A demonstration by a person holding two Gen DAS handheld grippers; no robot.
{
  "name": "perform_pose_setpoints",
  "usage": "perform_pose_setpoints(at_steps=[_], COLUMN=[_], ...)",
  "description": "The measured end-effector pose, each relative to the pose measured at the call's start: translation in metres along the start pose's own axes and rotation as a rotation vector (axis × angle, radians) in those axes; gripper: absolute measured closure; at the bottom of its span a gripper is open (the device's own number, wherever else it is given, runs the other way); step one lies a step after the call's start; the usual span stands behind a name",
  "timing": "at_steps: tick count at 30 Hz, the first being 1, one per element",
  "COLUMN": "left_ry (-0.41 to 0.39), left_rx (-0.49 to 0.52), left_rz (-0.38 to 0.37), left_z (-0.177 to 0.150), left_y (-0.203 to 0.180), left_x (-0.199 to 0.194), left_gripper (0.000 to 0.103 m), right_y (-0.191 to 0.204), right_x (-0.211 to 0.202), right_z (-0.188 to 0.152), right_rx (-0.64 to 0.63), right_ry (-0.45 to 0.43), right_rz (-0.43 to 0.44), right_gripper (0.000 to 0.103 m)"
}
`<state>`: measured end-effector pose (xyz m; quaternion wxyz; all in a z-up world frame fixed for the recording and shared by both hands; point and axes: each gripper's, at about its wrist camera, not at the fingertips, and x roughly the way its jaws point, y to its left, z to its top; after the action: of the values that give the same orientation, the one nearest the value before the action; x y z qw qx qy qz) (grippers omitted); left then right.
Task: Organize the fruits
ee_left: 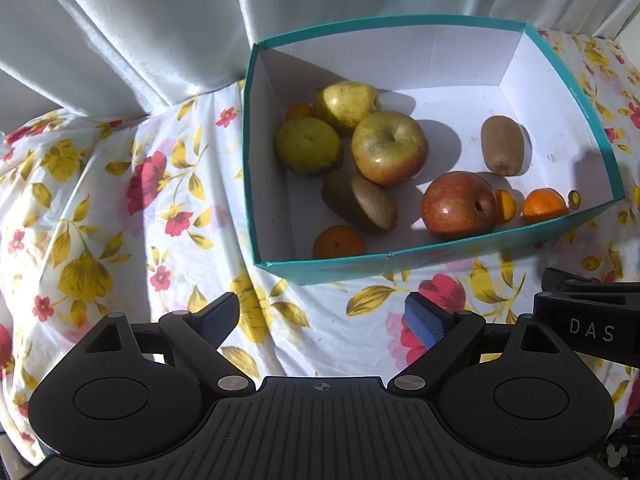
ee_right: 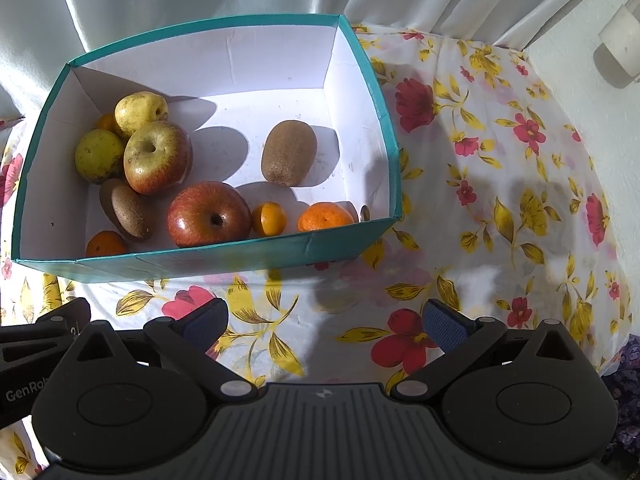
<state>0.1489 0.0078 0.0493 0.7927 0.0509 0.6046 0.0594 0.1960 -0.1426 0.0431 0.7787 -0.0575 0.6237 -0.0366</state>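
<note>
Nearest, both claws spread wide and empty: left gripper (ee_left: 322, 316), right gripper (ee_right: 326, 322), over bare flowered tablecloth (ee_left: 100, 216) short of the box. Behind, white curtain (ee_left: 132, 28). Then teal box (ee_right: 224, 258), walls upright, open room on cloth to its right. Inside: red apple (ee_right: 208, 214), yellow apple (ee_right: 157, 157), pears, kiwi (ee_right: 289, 153), mandarin (ee_right: 326, 216) against the near wall.
</note>
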Motion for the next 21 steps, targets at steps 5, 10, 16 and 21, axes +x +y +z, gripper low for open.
perform_pose_setpoints(at_steps=[5, 10, 16, 21], left_ry=[0.001, 0.001, 0.003, 0.003], left_rx=[0.001, 0.001, 0.005, 0.006], left_rz=[0.000, -0.001, -0.004, -0.005], left_z=[0.0002, 0.0003, -0.0011, -0.0009], left_y=[0.0004, 0.0001, 0.0005, 0.0005], left_x=[0.0002, 0.0008, 0.0034, 0.0035], left_gripper=[0.009, 0.009, 0.009, 0.009], right_y=[-0.0001, 0.0000, 0.0000, -0.0003], right_x=[0.0002, 0.0005, 0.0011, 0.0015], right_z=[0.0000, 0.0001, -0.0003, -0.0007], right_rx=[-0.001, -0.003, -0.001, -0.001], right_ry=[-0.001, 0.000, 0.003, 0.005], right_rz=[-0.002, -0.004, -0.004, -0.005], right_gripper=[0.000, 0.000, 0.000, 0.000])
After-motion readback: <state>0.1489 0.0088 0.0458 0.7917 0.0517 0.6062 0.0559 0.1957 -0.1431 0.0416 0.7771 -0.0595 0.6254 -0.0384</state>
